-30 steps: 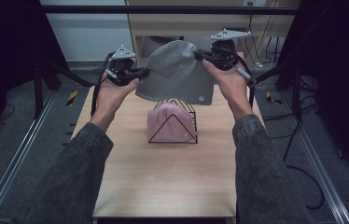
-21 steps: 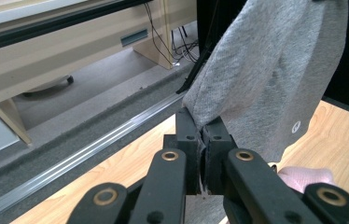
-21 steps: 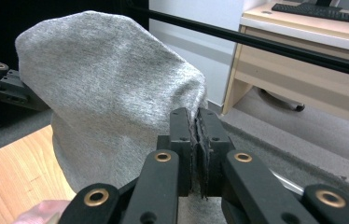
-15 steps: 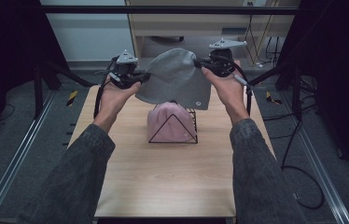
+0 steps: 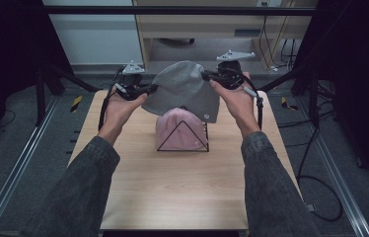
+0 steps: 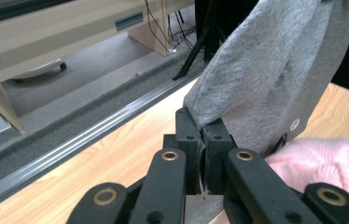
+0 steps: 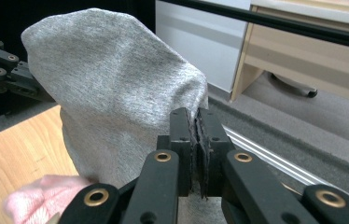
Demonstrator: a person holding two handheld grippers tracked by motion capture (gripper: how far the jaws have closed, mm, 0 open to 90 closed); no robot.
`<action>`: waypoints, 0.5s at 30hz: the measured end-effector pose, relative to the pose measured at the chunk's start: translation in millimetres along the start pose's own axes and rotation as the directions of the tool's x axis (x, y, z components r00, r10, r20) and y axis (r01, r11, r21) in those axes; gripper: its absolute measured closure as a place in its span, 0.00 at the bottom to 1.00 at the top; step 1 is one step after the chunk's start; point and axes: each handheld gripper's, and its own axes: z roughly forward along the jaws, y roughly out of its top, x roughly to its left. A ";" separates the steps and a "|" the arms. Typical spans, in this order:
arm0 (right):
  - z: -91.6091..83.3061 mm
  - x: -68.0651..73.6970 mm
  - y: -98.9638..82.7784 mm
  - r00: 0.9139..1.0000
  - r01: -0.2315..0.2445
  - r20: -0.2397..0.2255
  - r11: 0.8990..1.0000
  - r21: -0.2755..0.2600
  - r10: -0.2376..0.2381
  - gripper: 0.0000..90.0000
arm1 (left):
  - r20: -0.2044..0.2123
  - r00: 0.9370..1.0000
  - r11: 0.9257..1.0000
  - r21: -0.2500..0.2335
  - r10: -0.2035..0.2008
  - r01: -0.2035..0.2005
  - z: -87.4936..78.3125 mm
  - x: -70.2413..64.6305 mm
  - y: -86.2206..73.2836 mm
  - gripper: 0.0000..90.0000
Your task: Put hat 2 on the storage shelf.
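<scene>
A grey knit beanie [image 5: 182, 91] hangs stretched between my two grippers above the far half of the table. My left gripper [image 5: 151, 89] is shut on its left edge, and in the left gripper view the jaws [image 6: 203, 140] pinch the grey fabric [image 6: 266, 79]. My right gripper [image 5: 205, 75] is shut on the right edge, its jaws [image 7: 195, 126] clamped on the beanie [image 7: 116, 93]. Just below the grey one, a pink beanie [image 5: 175, 131] sits over a black wire stand [image 5: 183, 137]; its pink knit shows in both gripper views [image 6: 322, 163] [image 7: 46, 196].
The light wooden table [image 5: 172, 192] lies open toward the person. Beyond it are a pale desk [image 5: 232, 24], cables [image 5: 276, 34] and dark stand legs [image 5: 49, 79] on grey carpet. A metal rail [image 5: 15, 168] runs along the table's left side.
Both hands have come down a little with the grey beanie, bringing it closer over the pink one on the stand. The grips are unchanged.
</scene>
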 end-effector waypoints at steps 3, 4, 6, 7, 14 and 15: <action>2.3 0.7 -5.2 1.000 -0.005 -0.001 1.000 0.007 0.005 0.96 | 0.003 1.000 1.000 0.003 0.003 -0.003 2.0 -1.2 -4.8 0.97; 3.2 1.2 -7.1 1.000 -0.002 -0.001 1.000 0.012 0.002 0.96 | 0.002 1.000 1.000 0.008 0.003 -0.003 3.2 -1.6 -6.8 0.97; 5.9 2.7 -11.4 1.000 0.000 -0.001 1.000 0.025 0.000 0.96 | 0.003 1.000 1.000 0.021 0.004 -0.004 6.1 -1.4 -11.5 0.97; 6.9 3.2 -13.6 1.000 -0.001 -0.001 1.000 0.029 0.001 0.96 | 0.005 1.000 1.000 0.024 0.000 0.000 7.7 -1.4 -14.2 0.97; 12.5 4.8 -29.8 1.000 -0.007 -0.006 0.998 0.057 0.007 0.96 | 0.017 1.000 0.999 0.048 -0.004 0.003 16.8 -4.1 -31.0 0.97; 13.3 5.2 -32.2 1.000 -0.003 -0.006 0.998 0.065 0.003 0.96 | 0.020 1.000 0.999 0.051 -0.008 0.007 18.5 -4.7 -33.4 0.97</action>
